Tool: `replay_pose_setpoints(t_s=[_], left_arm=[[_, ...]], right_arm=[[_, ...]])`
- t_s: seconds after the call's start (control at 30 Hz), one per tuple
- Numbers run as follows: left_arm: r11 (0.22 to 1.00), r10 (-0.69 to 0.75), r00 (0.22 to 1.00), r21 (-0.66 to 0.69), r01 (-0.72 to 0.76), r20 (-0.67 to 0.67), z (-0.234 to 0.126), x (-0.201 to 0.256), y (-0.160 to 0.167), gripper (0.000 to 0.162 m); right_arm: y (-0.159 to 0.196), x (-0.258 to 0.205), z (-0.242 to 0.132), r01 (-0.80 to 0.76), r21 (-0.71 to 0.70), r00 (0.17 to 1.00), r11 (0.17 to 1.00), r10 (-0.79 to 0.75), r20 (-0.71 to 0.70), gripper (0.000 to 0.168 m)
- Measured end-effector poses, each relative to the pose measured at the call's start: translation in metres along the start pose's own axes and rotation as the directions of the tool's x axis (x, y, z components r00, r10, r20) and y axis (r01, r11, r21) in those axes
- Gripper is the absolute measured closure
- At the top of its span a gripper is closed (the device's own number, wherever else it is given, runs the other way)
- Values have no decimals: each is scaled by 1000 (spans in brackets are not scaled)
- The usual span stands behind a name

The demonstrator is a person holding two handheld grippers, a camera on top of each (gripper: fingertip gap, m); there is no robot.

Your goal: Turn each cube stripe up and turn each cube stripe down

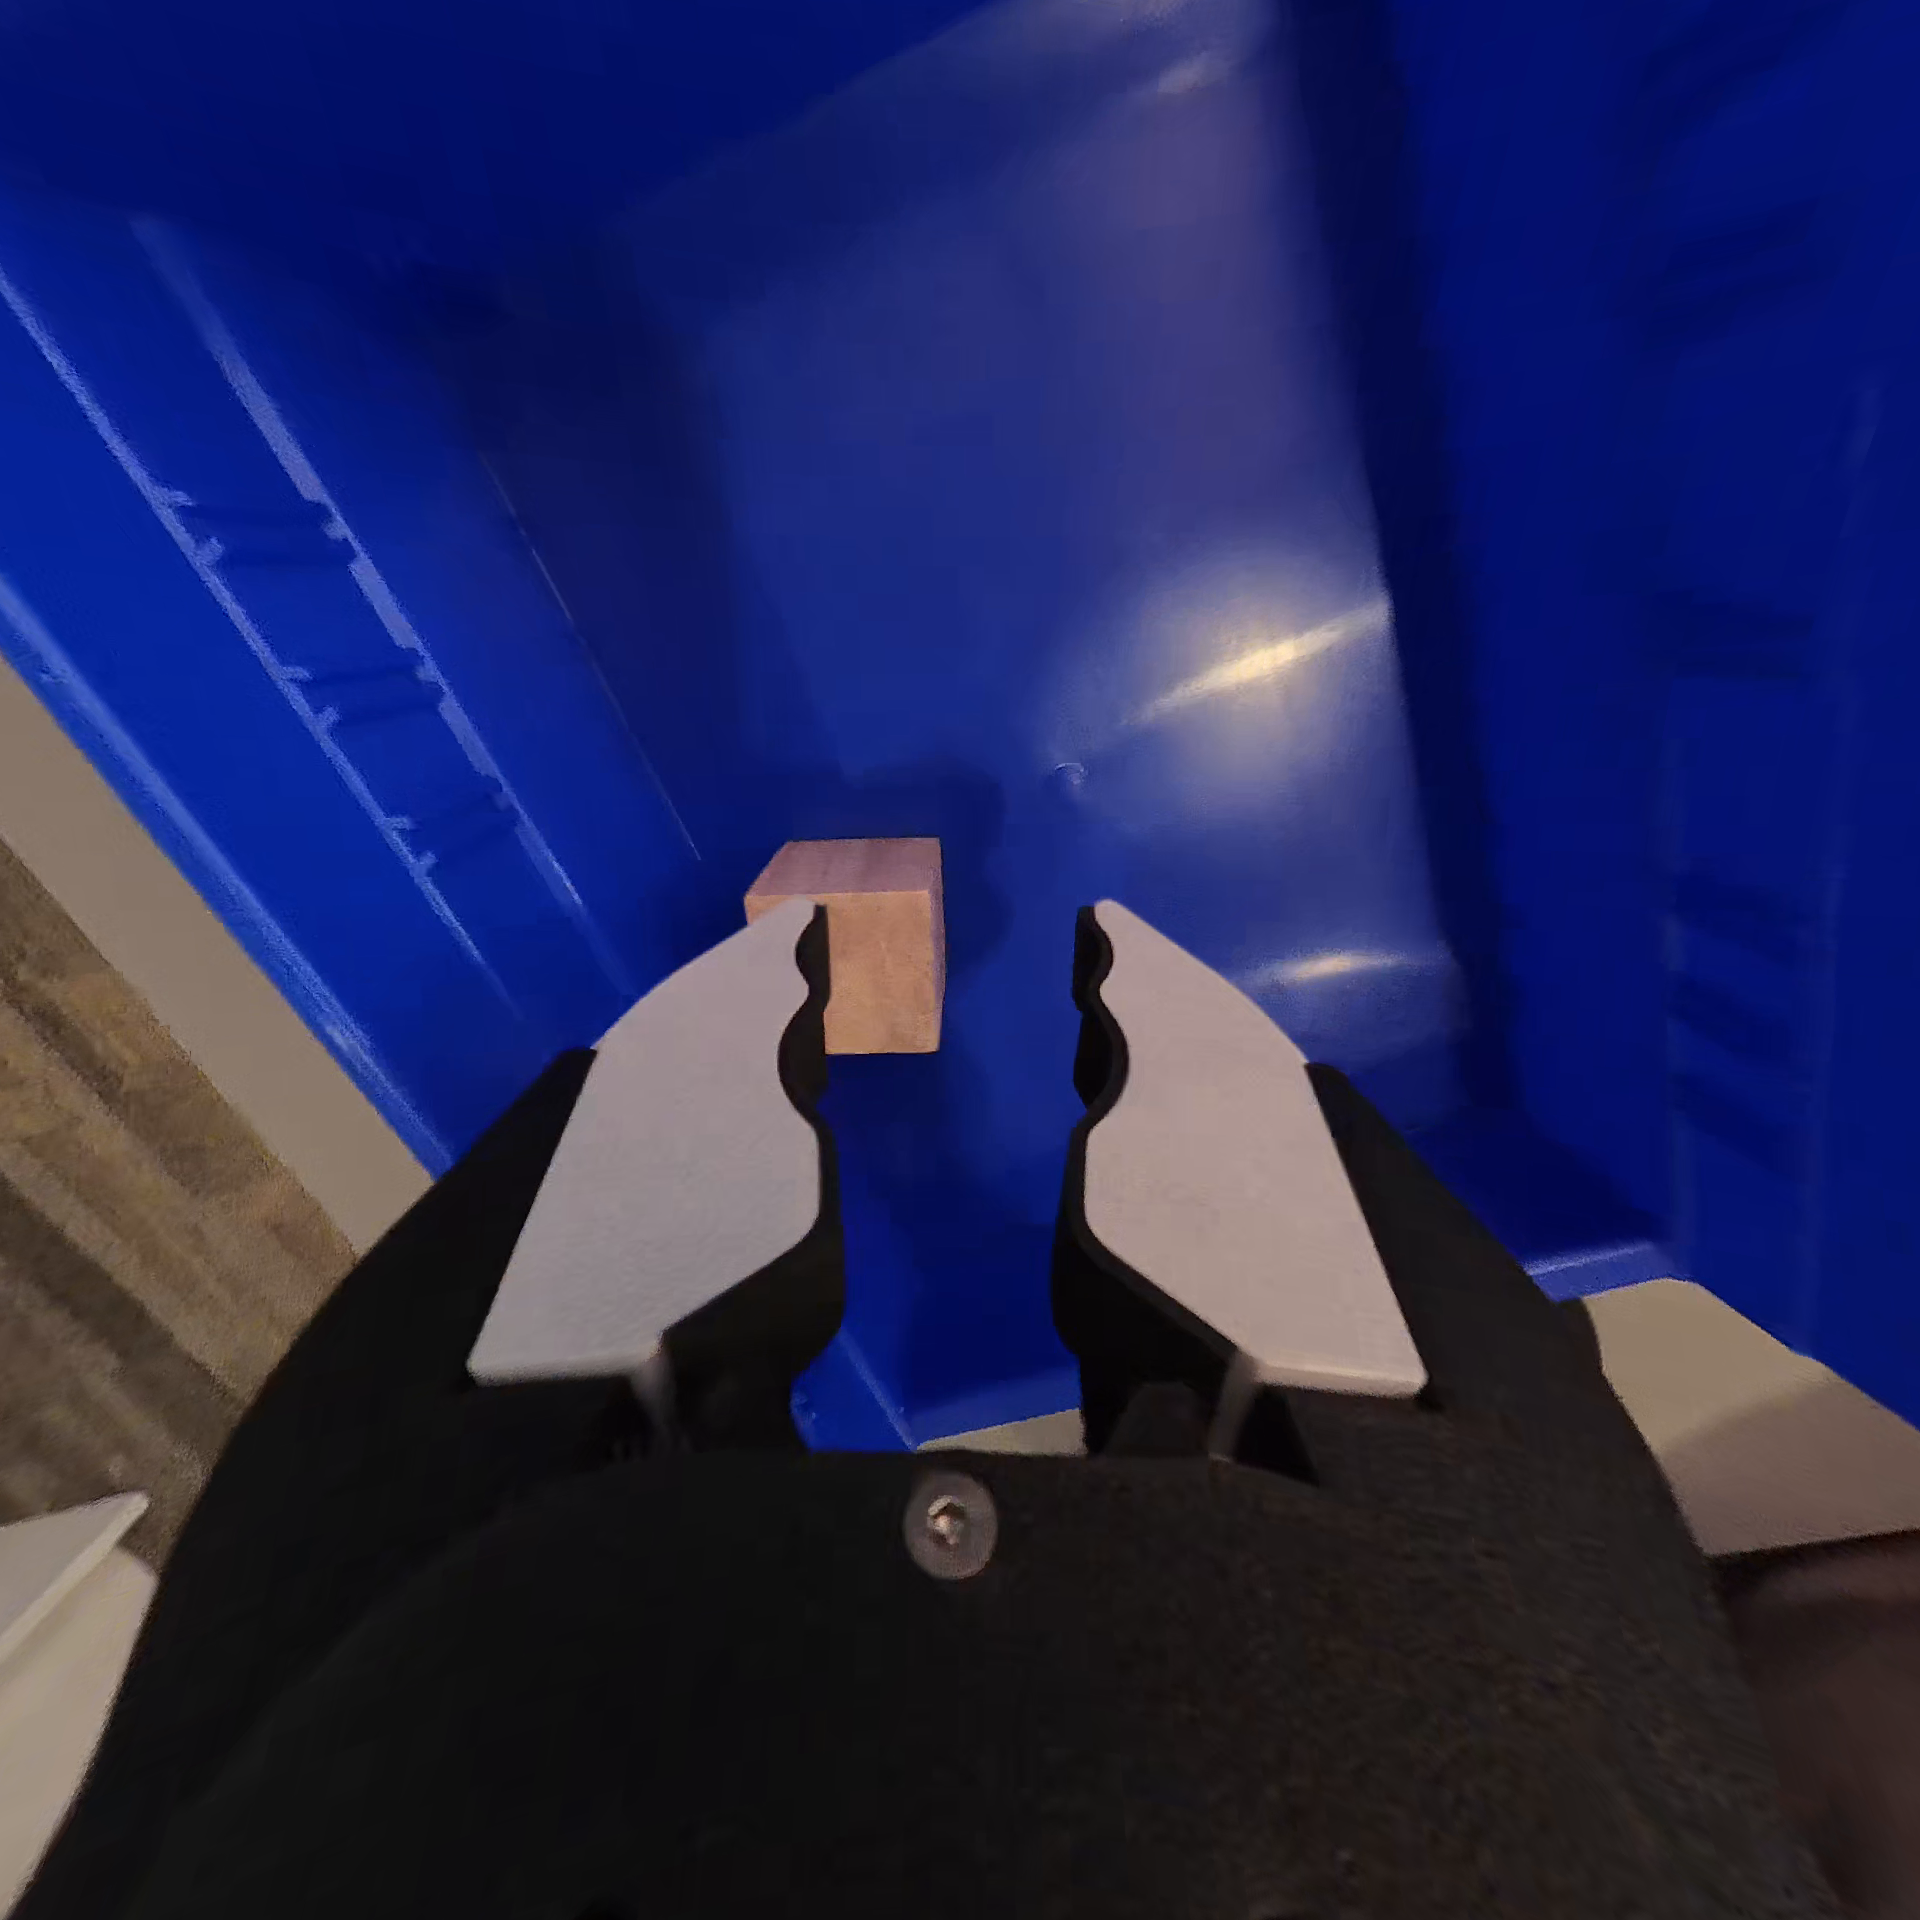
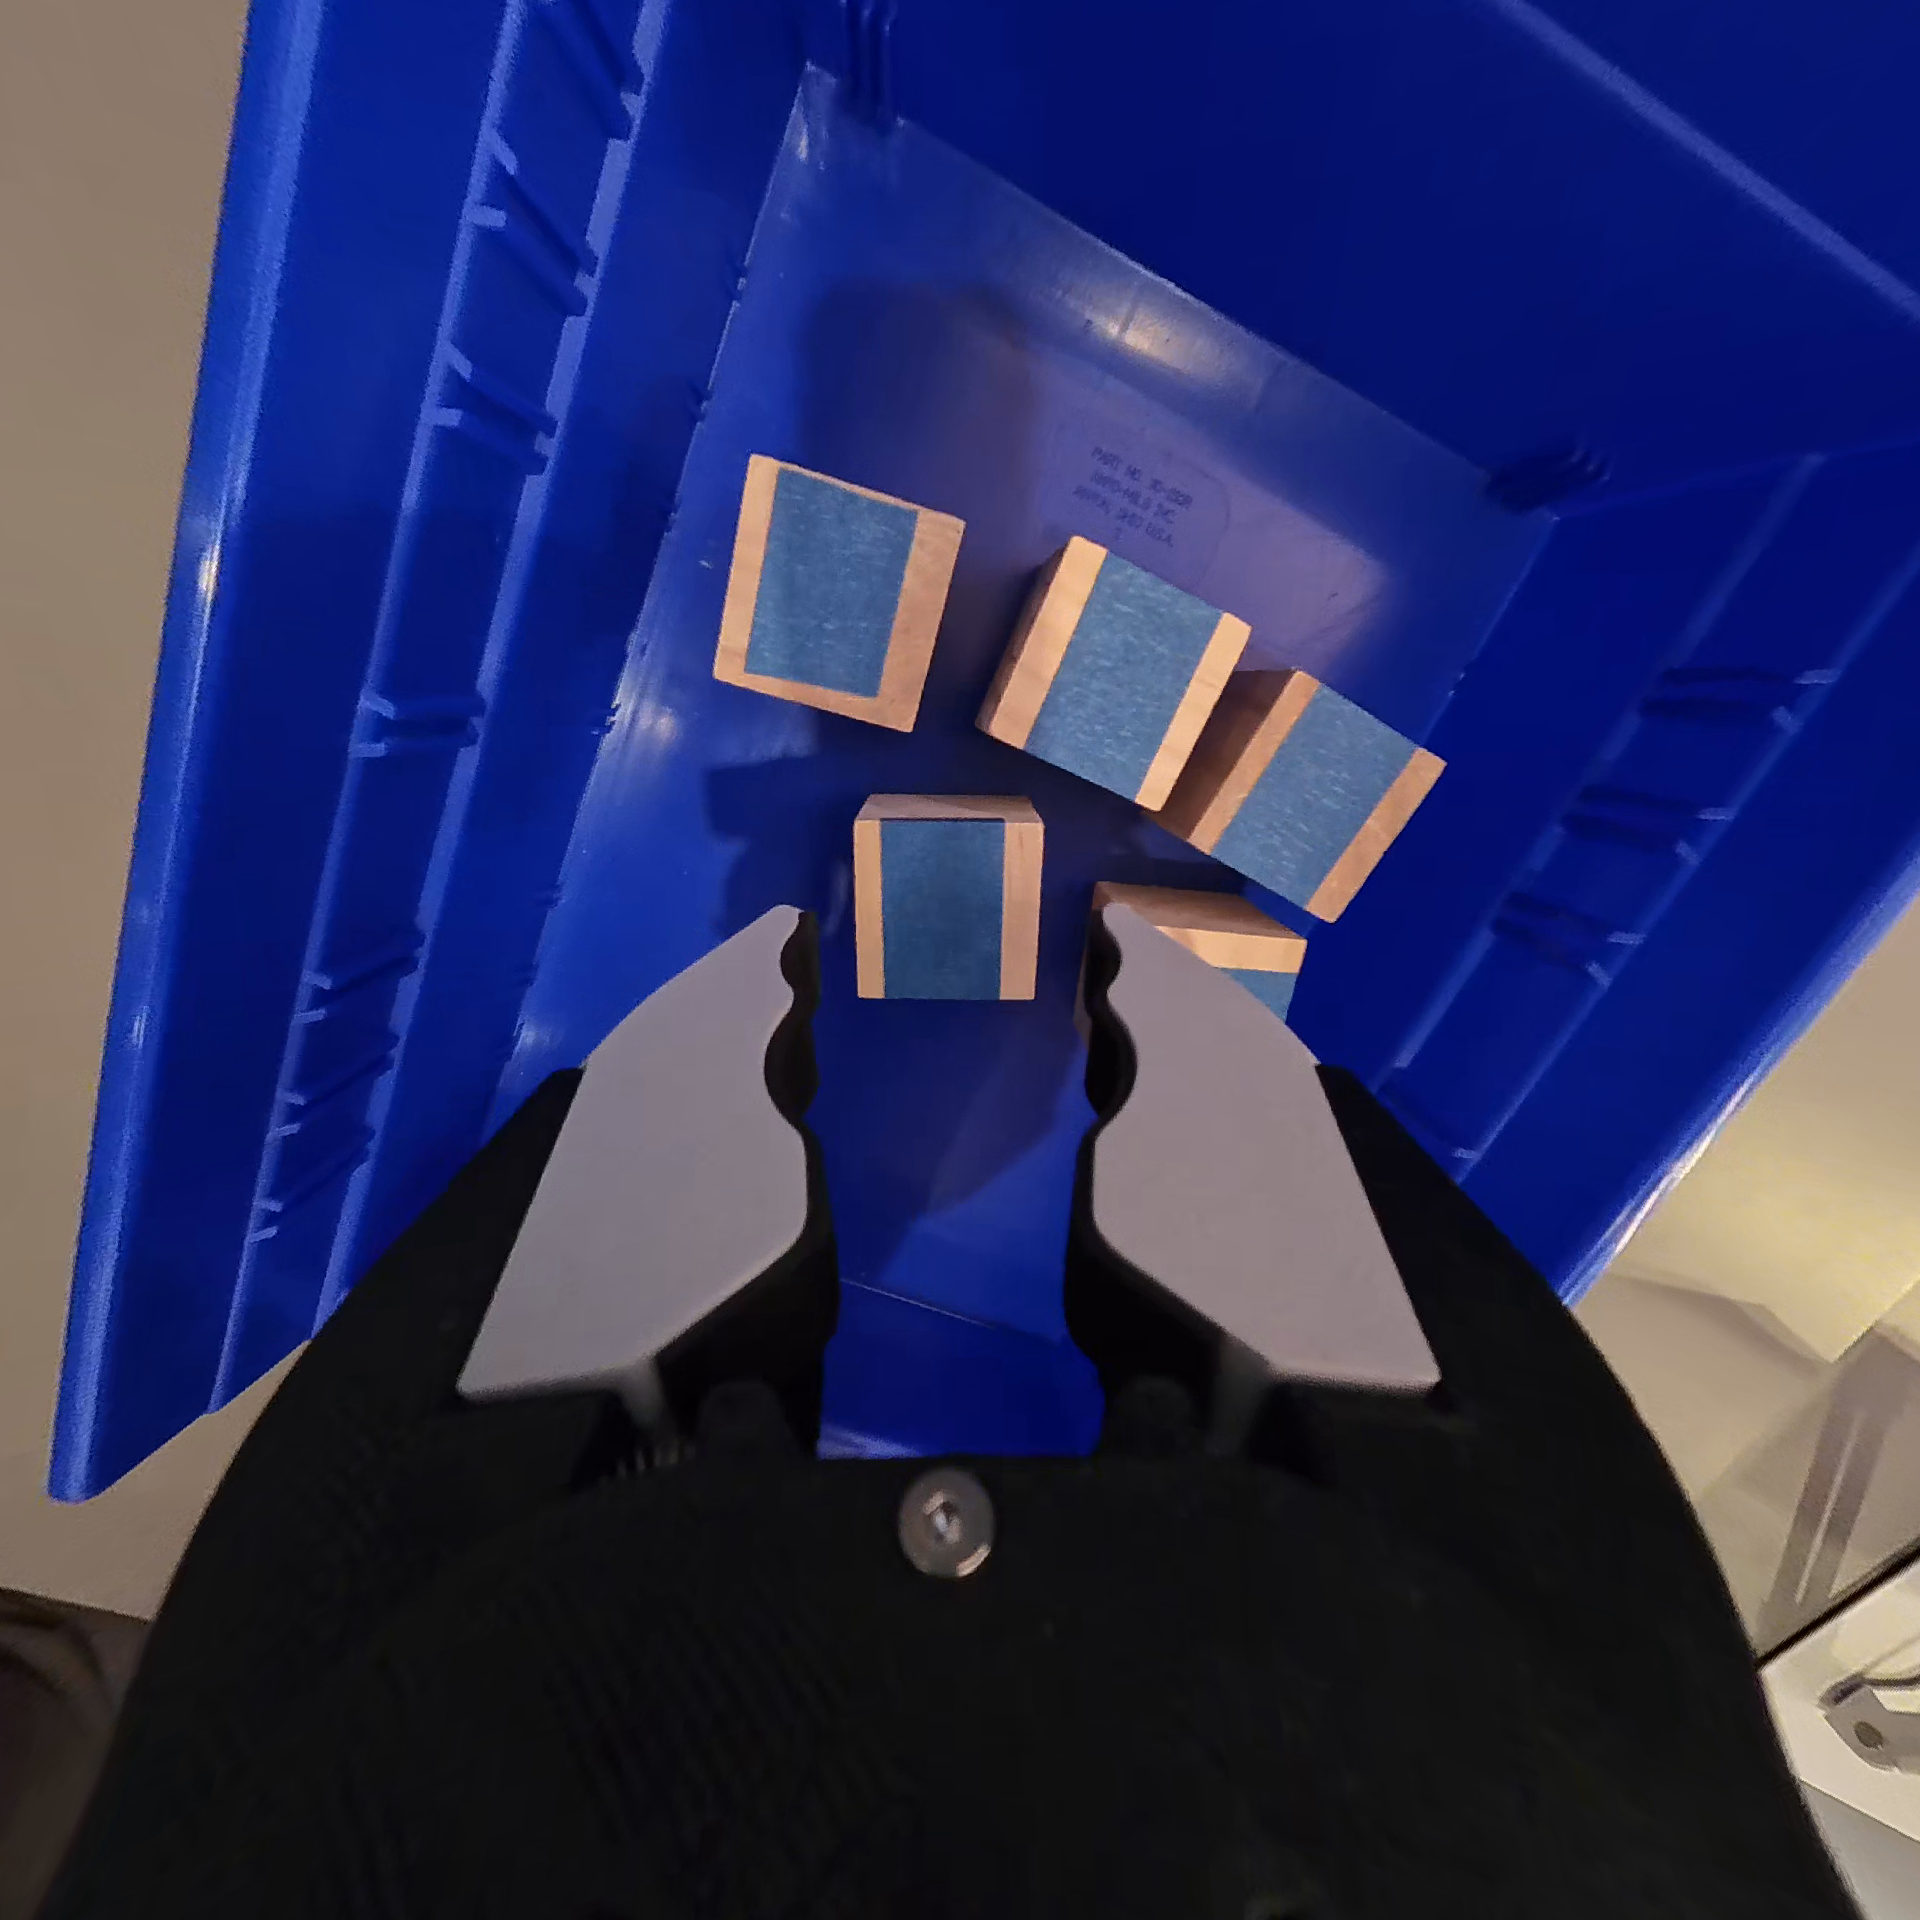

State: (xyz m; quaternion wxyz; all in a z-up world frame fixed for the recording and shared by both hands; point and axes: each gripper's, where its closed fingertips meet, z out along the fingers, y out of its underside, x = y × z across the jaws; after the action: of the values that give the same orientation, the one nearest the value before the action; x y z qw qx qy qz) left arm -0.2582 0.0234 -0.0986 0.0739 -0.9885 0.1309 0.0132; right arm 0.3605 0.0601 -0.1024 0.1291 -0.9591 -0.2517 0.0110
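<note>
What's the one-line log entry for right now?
left gripper: open, over plain cube in blue bin | right gripper: open, above five stripe-up cubes in second bin

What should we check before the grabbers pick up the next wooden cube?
1. Left gripper open: ok, fingers apart, nothing held.
2. Right gripper open: ok, fingers apart, nothing held.
3. Plain cube between the left fingers: not ok, it sits off toward one finger.
4. Stripe on that cube: cannot tell, only bare wood shows.
5. Nearest striped cube lined up with the right gripper: ok, stripe up, ahead of the gap.
6. Room around it in the blue bin: not ok, a neighbour cube lies behind one right finger.
</note>
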Motion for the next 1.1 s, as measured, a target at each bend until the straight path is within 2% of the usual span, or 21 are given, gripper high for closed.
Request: replay_pose_setpoints(t_s=[0.17, 0.33, 0.6, 0.7, 0.77, 0.87, 0.97, 1.03, 1.1], left_arm=[[996, -40, 996, -78, 47, 80, 12, -14, 8, 106], [988, -32, 988, -145, 53, 148, 19, -22, 16, 105], [965, -62, 992, -247, 87, 109, 36, -17, 31, 102], [939, -74, 995, -330, 92, 64, 43, -10, 45, 109], [936, -36, 995, -345, 67, 94, 44, -15, 46, 116], [963, -37, 996, -263, 57, 81, 39, -10, 28, 116], [986, 38, 993, -164, -19, 109, 22, -5, 10, 116], [996, 87, 994, -40, -85, 72, 3, 11, -7, 116], [979, 141, 989, 158, -131, -50, -24, 42, -30, 116]], right_arm=[[0, -2, 1, 19, -4, 1000, 1000, -19, 4, 117], [2, -6, 4, 46, -29, 999, 999, -46, 3, 117], [4, -10, 8, 72, -58, 997, 996, -72, 7, 118], [4, -11, 9, 78, -60, 997, 995, -77, 13, 119], [5, -12, 10, 87, -70, 996, 994, -86, 12, 119], [5, -14, 11, 92, -76, 996, 993, -91, 15, 120], [5, -13, 11, 95, -78, 995, 992, -94, 11, 120], [5, -11, 9, 90, -74, 996, 993, -90, -2, 120], [1, -7, 2, 76, -49, 996, 996, -78, -37, 122]])
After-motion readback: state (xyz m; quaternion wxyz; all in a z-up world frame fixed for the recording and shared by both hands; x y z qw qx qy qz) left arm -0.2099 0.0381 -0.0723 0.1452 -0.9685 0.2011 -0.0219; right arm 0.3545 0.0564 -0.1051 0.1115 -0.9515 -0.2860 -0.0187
